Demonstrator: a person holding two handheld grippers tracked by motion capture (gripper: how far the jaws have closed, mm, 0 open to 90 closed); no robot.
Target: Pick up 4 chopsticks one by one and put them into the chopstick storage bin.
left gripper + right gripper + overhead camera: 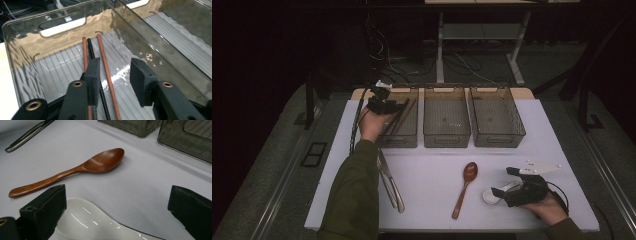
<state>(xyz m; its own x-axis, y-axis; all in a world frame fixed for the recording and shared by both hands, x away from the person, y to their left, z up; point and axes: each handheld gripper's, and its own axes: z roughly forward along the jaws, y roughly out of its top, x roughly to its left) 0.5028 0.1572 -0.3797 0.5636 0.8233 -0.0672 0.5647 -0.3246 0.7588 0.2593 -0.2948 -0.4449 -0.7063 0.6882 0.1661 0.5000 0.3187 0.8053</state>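
1. Hovering over the left bin [409,140], the left gripper [399,106] pointing down into it, jaws standing partly apart and clamping nothing.
2. Lying on the ribbed floor of that bin [60,62], the chopsticks [106,70]: one reddish-brown stick running up between the two pads without touching either, a second reddish-brown stick and a black one passing under and behind the pad on the left of the left gripper view.
3. Reaching from beneath the left gripper [113,80] toward the far end wall with its handle slot, the chopsticks [401,117] lying roughly side by side along the length of the bin.
4. Resting low over the table [437,170] near its front right corner, the right gripper [503,183], jaws spread wide and closing on nothing.
5. Lying between and just under those spread jaws, the white ceramic spoon [95,222], its bowl close beside the pad on the left of the right gripper view; contact there not clear enough to call.
6. Lying just beyond the right gripper [117,207], apart from it, the wooden spoon [72,170], bowl pointing toward the bins.
7. Sitting in front of the right gripper in the high view, the white spoon [498,192], with the wooden spoon [465,187] farther out to its left.
8. Lying well off beyond the wooden spoon, beside the person's left sleeve, the metal cutlery [389,182].
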